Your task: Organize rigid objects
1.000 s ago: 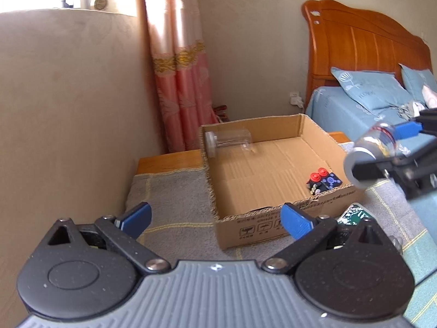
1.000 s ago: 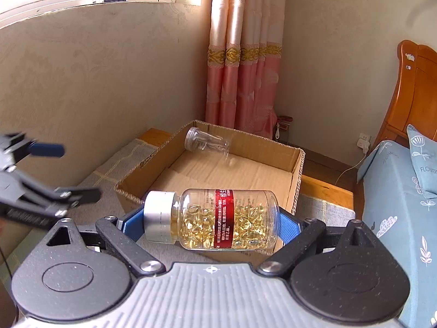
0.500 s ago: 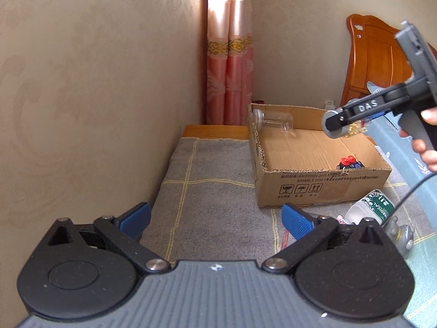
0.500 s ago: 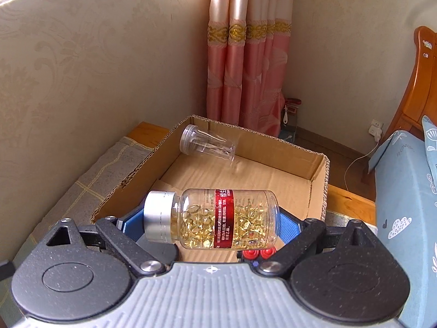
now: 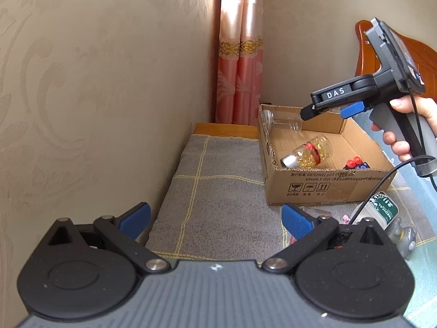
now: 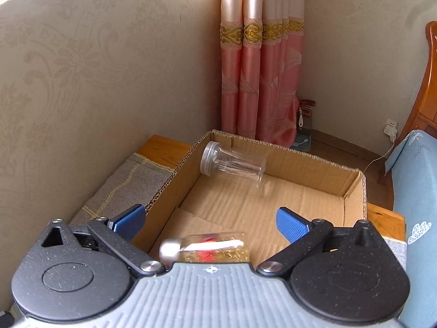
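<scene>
A capsule bottle (image 5: 308,154) with a red label and silver cap lies in the cardboard box (image 5: 308,188), near its front left corner; in the right wrist view it is blurred (image 6: 204,250) just below my open, empty right gripper (image 6: 210,222). That gripper also shows above the box in the left wrist view (image 5: 325,112). A clear plastic jar (image 6: 232,162) lies at the box's back left. A small black block with red knobs (image 5: 355,164) sits at the box's front right. My left gripper (image 5: 215,217) is open and empty over the grey blanket (image 5: 218,191).
A white and green medical bottle (image 5: 379,209) and a small grey figure (image 5: 404,235) lie on the blanket right of the box. A wall runs along the left, pink curtains (image 6: 259,82) stand behind, and a wooden bed with blue bedding (image 6: 415,177) is at right.
My right gripper opened and let the capsule bottle go; it now lies in the box. My left gripper has pulled back and left, away from the box.
</scene>
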### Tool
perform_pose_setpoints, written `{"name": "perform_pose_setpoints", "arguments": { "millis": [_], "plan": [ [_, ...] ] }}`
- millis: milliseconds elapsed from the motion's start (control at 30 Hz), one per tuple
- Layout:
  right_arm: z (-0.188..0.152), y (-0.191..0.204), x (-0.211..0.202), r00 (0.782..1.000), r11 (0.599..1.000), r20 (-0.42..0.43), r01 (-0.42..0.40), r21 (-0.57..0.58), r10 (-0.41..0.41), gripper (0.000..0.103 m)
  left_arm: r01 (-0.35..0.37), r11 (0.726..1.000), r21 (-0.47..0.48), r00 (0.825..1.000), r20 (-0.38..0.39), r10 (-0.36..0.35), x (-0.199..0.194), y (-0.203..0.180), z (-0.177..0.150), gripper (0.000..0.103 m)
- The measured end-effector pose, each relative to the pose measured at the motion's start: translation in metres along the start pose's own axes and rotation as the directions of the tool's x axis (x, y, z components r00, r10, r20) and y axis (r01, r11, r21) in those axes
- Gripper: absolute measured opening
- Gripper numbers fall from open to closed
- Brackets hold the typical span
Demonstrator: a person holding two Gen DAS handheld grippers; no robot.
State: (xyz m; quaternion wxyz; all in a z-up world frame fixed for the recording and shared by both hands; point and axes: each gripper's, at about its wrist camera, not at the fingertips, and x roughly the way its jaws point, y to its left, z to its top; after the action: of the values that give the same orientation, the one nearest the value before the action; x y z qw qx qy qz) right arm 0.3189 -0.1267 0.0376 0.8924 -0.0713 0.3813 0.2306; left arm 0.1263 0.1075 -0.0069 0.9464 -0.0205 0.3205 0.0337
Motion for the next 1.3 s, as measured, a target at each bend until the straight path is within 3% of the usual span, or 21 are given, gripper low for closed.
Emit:
{"name": "perform_pose_setpoints", "arguments": {
  "millis": [400,667,867,1033,1167,1300],
  "plan": [
    [-0.032,0.010,-0.045,0.999,1.000,0.039,-0.004,-0.026,0.005,0.103,0.023,1.000,0.018,1.000,-0.008,-0.023,-0.006,-0.004,-0.008,0.102],
    [-0.087,0.015,-0.077,0.995,0.999,0.090,0.045,-0.031,-0.042,0.103,0.043,0.998,0.038,0.999,-0.011,-0.043,-0.011,-0.008,-0.016,0.102],
    [-0.146,0.012,-0.089,0.984,0.986,0.081,0.156,0.055,-0.160,0.103,0.068,0.994,0.082,0.997,-0.035,-0.066,-0.010,-0.018,-0.027,0.102],
    [-0.188,0.004,-0.092,0.952,0.947,0.064,0.286,0.148,-0.298,0.103,0.093,0.986,0.140,0.994,-0.064,-0.084,-0.006,-0.031,-0.042,0.102],
    [-0.211,-0.013,-0.087,0.942,0.911,0.029,0.314,0.267,-0.334,0.103,0.108,0.981,0.163,0.991,-0.098,-0.092,0.001,-0.039,-0.053,0.102],
    [-0.218,-0.023,-0.075,0.931,0.884,-0.001,0.346,0.314,-0.365,0.103,0.115,0.978,0.176,0.989,-0.108,-0.097,0.002,-0.044,-0.057,0.102]
  ]
}}
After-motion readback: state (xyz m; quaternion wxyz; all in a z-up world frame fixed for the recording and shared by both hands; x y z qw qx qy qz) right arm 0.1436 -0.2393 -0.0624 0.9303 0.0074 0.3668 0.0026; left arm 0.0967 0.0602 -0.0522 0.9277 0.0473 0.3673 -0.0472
